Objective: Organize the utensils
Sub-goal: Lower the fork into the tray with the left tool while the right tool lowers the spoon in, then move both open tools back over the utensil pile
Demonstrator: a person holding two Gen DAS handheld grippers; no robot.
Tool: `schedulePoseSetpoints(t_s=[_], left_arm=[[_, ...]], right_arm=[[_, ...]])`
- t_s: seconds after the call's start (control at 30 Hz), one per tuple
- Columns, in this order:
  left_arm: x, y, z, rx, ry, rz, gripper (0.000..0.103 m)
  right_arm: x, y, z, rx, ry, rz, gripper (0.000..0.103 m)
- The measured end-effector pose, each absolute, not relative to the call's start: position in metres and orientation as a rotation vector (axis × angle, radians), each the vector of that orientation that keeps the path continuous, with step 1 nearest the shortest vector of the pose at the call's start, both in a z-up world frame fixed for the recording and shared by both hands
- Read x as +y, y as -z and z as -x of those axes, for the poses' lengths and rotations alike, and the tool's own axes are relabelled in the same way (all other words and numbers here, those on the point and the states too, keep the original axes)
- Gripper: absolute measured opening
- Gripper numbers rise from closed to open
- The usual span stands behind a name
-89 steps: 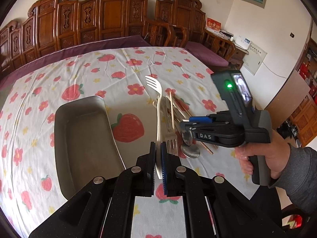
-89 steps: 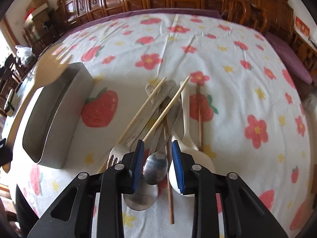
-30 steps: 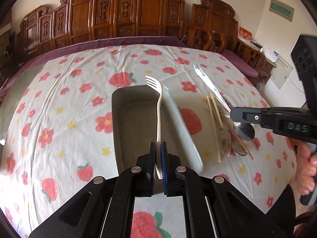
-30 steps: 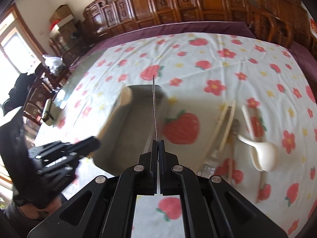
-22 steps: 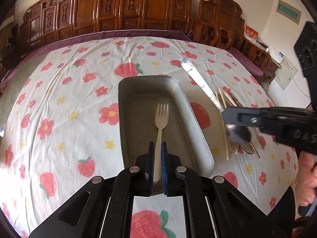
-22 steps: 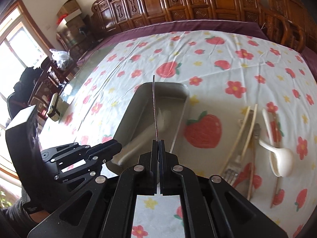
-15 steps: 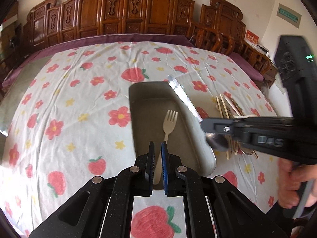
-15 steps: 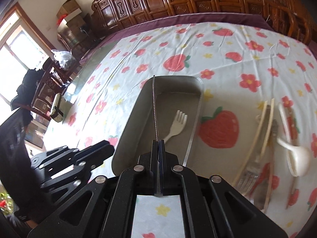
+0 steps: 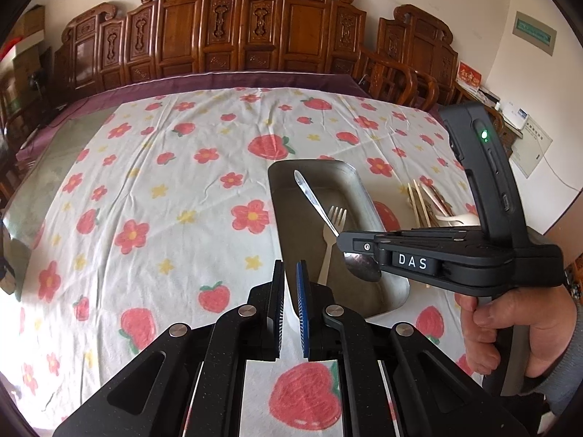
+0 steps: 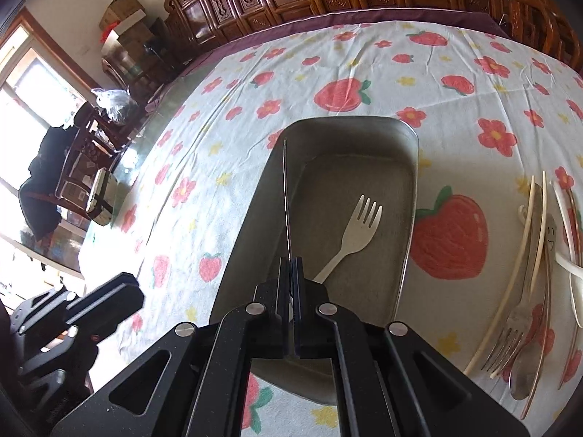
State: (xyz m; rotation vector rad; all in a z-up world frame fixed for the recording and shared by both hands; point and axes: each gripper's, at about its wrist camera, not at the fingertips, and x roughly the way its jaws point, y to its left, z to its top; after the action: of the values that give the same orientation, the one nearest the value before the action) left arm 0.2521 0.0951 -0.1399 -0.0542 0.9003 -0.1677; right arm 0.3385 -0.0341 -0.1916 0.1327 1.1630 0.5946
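Note:
A metal tray (image 9: 366, 204) (image 10: 410, 145) lies on the strawberry tablecloth with one fork (image 9: 329, 240) (image 10: 359, 233) flat inside it. My right gripper (image 10: 290, 273) (image 9: 344, 245) is shut on a metal spoon (image 9: 315, 202) (image 10: 286, 196) and holds it above the tray, handle pointing away and bowl (image 9: 362, 266) hanging below the jaws. My left gripper (image 9: 290, 284) is slightly open and empty, just in front of the tray's near left corner.
A pile of loose utensils lies right of the tray: chopsticks (image 10: 521, 266), a fork (image 10: 506, 342), a metal spoon (image 10: 524, 375) and a white spoon (image 9: 457, 218). Carved wooden chairs (image 9: 255, 36) line the far side of the table.
My left gripper let the fork go into the tray, opened and pulled back left. My right gripper carried the spoon from the pile to above the tray.

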Motion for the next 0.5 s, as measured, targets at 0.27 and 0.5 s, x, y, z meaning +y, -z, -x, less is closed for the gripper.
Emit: schedulePoseSetpoints(t_s=[0.27,0.5], left_arm=[[0.095,0.139,-0.25,0.895,0.163,0.052,0.006],[0.091,0.131,-0.245,0.876,0.173,0.061,0.006]], right_arm=[[-0.038,0.196,-0.339,1.16,-0.581,-0.116,0.006],[-0.05,0.179,-0.323,1.115,-0.596,-0.073,0.006]])
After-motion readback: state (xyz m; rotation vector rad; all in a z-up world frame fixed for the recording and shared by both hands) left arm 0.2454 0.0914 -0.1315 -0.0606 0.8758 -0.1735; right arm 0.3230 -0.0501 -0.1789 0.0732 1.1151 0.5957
